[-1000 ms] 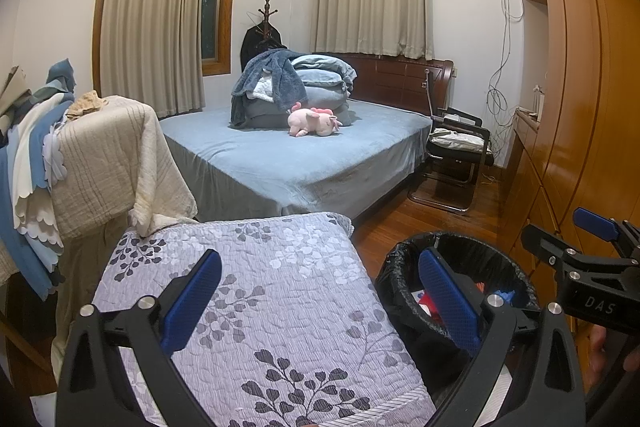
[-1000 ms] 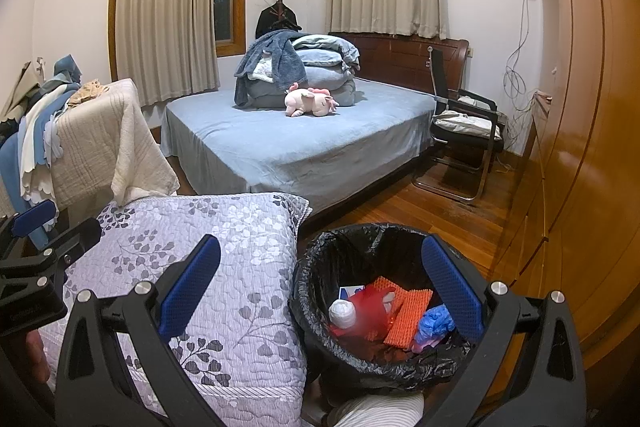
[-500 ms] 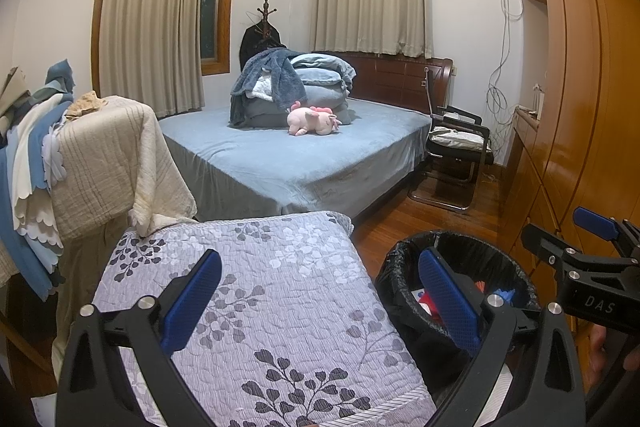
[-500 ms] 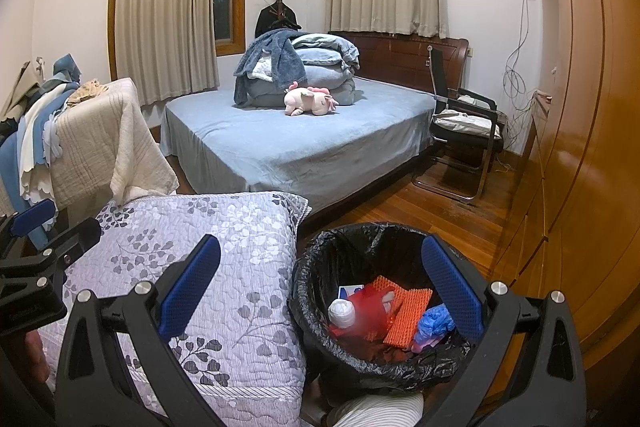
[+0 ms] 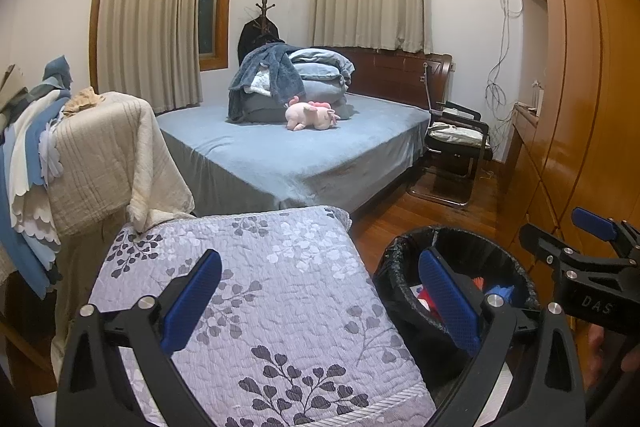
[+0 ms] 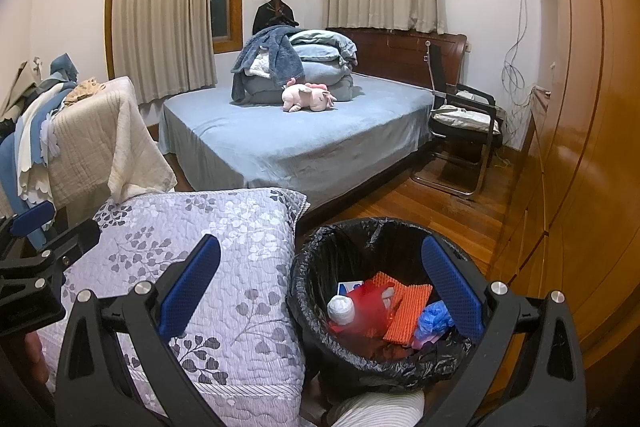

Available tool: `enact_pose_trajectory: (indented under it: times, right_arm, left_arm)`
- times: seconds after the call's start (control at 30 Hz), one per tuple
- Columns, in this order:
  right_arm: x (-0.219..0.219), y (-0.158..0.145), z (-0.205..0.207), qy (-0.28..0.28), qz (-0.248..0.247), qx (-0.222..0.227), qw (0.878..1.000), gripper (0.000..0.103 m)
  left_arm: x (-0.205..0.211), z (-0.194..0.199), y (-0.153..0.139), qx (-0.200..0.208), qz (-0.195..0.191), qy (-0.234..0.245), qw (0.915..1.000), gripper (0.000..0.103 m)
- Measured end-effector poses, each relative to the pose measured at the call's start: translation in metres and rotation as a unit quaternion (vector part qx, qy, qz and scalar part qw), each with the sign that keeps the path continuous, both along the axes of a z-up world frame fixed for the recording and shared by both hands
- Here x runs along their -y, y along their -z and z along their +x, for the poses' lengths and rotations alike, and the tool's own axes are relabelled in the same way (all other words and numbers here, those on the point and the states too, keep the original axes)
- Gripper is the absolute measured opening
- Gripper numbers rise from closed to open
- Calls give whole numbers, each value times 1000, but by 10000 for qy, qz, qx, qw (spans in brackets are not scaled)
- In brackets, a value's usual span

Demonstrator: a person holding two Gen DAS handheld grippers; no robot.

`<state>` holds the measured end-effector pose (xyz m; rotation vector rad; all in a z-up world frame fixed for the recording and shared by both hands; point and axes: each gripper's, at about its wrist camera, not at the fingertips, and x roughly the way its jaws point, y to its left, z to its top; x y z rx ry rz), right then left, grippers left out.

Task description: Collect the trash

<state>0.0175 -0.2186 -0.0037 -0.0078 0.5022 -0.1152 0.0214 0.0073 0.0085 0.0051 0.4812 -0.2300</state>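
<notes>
The room is softly lit from above. The wooden wardrobe [image 6: 568, 115] shines. Edges bend round, and corners go black.

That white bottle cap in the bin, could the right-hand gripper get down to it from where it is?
Probably yes. The right gripper is open and empty, above the bin. The bin's mouth is uncovered, and the white-capped bottle lies on top of the other trash, nothing over it.
</notes>
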Motion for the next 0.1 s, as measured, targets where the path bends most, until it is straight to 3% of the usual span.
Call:
enact_pose_trajectory:
  times: [0.1]
  right_arm:
    - [1,0,0,5,-4,2,10000,98]
  left_arm:
    - [1,0,1,-14,9,-9,10000,97]
